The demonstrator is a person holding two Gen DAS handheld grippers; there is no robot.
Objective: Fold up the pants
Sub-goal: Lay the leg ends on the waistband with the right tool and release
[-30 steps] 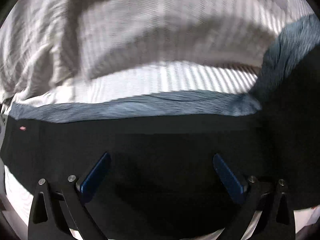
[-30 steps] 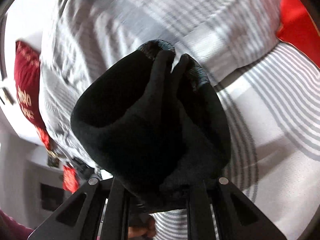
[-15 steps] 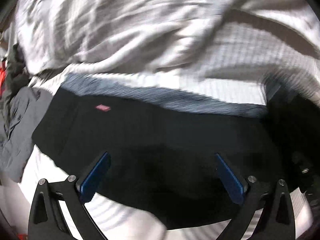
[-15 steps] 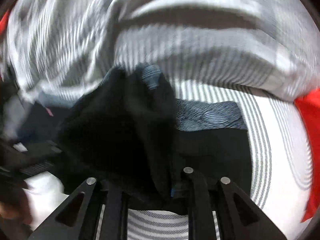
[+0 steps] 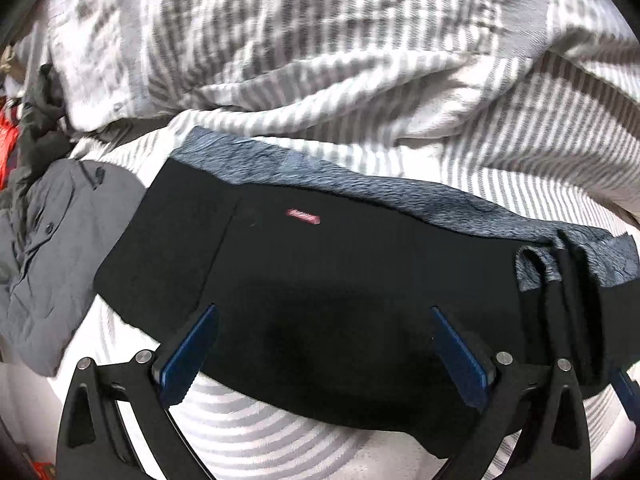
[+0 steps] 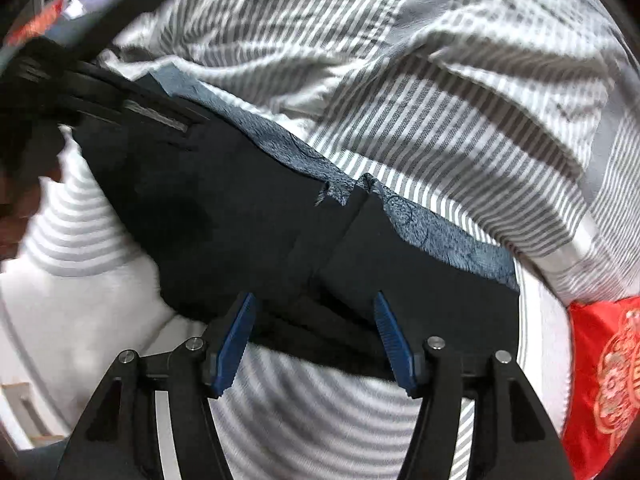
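A grey garment (image 5: 48, 256) lies at the left edge of the striped bedsheet (image 5: 256, 436), touching the black pants (image 5: 320, 288), which stretch flat across the sheet below a rumpled striped duvet (image 5: 320, 60). The left gripper (image 5: 320, 356) hovers over them, fingers wide apart, gripping nothing. The right gripper (image 6: 316, 336) is opening, pants below its pads. A red cushion (image 6: 604, 368) sits at the right edge.

The small red label (image 5: 303, 217) on the black pants (image 5: 320, 280) smears unreadable, and the red cloth (image 6: 600, 380) runs off the right wrist view's edge.
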